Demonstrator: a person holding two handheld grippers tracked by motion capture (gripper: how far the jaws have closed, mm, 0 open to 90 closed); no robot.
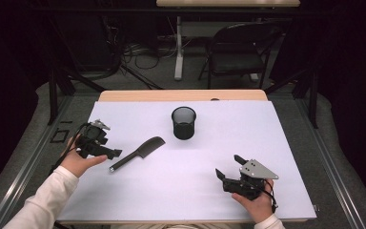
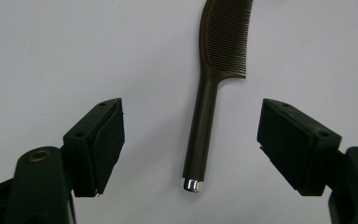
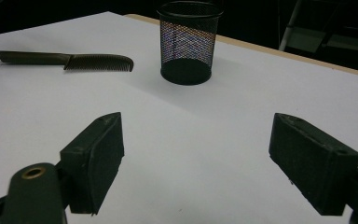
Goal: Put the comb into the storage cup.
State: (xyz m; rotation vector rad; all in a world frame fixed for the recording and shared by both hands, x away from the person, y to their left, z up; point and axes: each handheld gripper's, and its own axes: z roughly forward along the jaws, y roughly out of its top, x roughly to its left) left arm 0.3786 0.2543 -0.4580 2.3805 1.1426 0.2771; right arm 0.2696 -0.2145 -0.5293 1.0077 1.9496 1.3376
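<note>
**Ana:** High view first: where is everything relative to the black wire-mesh cup standing upright on the white table cover?

**Ben:** A dark brown plastic comb with a long handle and a silver end cap lies flat on the cover, near the cup, on its left and nearer the person. The left gripper is left of the comb, just beside the handle's capped end, not touching it. The right gripper is well apart from the cup, on its right and close to the table's near edge.

**Ana:** Left gripper view?

**Ben:** The comb lies ahead, its capped handle end between the two black jaws, clear of both pads. The left gripper is released, jaws wide, gripping nothing.

**Ana:** And the right gripper view?

**Ben:** The cup stands beyond the jaws, with the comb left of it, teeth end towards the cup. The right gripper is released too, with bare white cover between its jaws.
</note>
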